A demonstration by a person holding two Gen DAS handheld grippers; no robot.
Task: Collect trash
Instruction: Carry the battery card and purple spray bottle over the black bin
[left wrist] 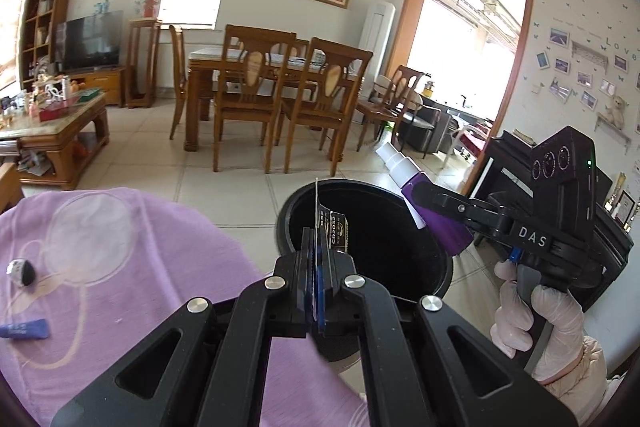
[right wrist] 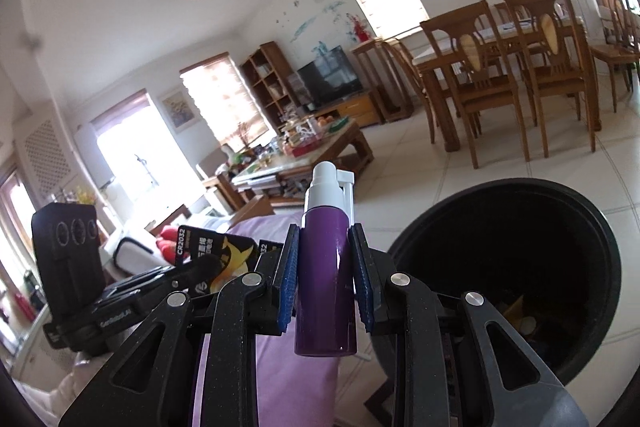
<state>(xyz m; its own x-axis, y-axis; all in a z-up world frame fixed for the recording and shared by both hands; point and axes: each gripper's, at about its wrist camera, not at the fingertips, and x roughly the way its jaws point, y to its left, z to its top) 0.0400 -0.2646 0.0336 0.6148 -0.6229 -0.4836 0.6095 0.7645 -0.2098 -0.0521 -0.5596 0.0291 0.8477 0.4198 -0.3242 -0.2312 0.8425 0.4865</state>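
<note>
My left gripper [left wrist: 318,247] is shut on a thin black CR2032 battery card [left wrist: 338,233], held edge-on over the near rim of a round black trash bin [left wrist: 288,211]. My right gripper [right wrist: 326,251] is shut on a purple spray bottle [right wrist: 326,267] with a white nozzle, just left of the bin [right wrist: 500,185]. Some trash lies at the bin's bottom. In the left wrist view, the right gripper [left wrist: 430,205] holds the bottle [left wrist: 448,231] tilted over the bin's right rim, with a gloved hand [left wrist: 548,327] on its handle. The left gripper [right wrist: 208,263] and its card [right wrist: 224,251] show at the left of the right wrist view.
A purple cloth [left wrist: 140,267] covers the surface on the left, with a blue tube [left wrist: 24,329] and a small black-and-white item [left wrist: 22,271] on it. A dining table with chairs [left wrist: 256,83] and a cluttered coffee table [left wrist: 60,131] stand across the tiled floor. A black cabinet [left wrist: 504,163] is behind the bin.
</note>
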